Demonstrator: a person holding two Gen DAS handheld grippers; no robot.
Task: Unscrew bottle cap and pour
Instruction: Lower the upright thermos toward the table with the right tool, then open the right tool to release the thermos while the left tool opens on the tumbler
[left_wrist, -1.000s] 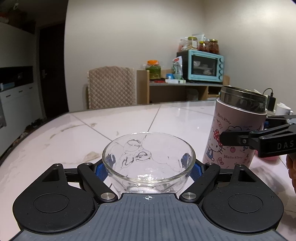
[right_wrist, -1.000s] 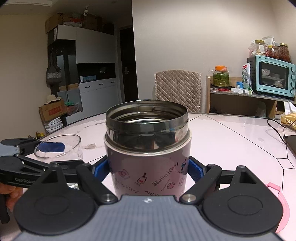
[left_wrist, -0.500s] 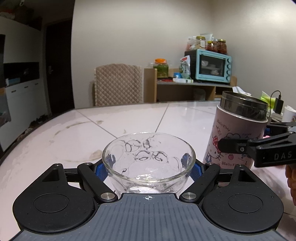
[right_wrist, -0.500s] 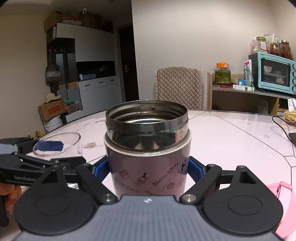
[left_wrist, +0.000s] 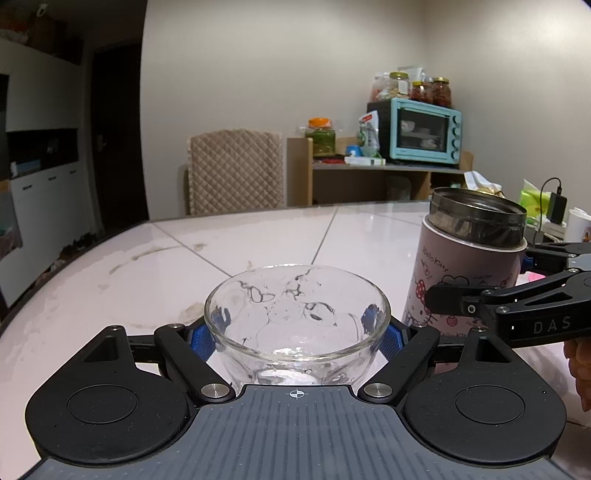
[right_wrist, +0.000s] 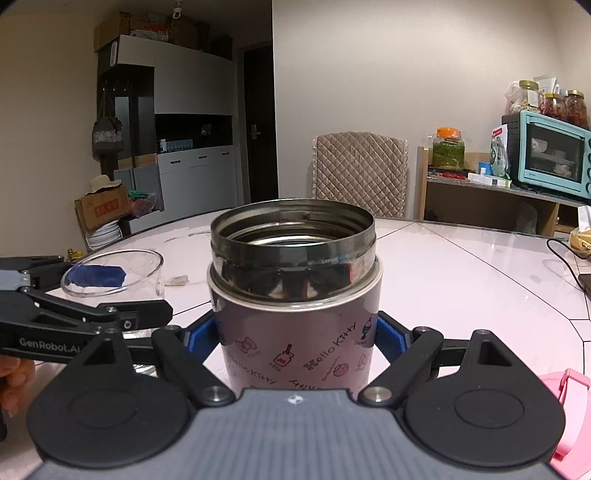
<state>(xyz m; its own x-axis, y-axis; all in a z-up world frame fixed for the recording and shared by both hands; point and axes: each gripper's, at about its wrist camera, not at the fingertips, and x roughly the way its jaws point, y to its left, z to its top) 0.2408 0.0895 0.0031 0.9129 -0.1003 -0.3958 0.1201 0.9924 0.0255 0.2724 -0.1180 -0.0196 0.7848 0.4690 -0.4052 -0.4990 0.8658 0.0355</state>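
Note:
My left gripper is shut on a clear glass bowl, its blue pads pressing both sides. My right gripper is shut on an open Hello Kitty flask with a bare steel rim. In the left wrist view the flask is just right of the bowl, tilted slightly toward it, with the right gripper around it. In the right wrist view the bowl is at the left, in the left gripper. The pink cap lies at the lower right.
The white tiled table stretches ahead. A padded chair stands behind it. A shelf with a teal oven and jars is at the back right. Cables and a charger lie at the right edge.
The flask has risen and come closer to the bowl, and now tilts slightly toward it. The bowl stays held in the left gripper.

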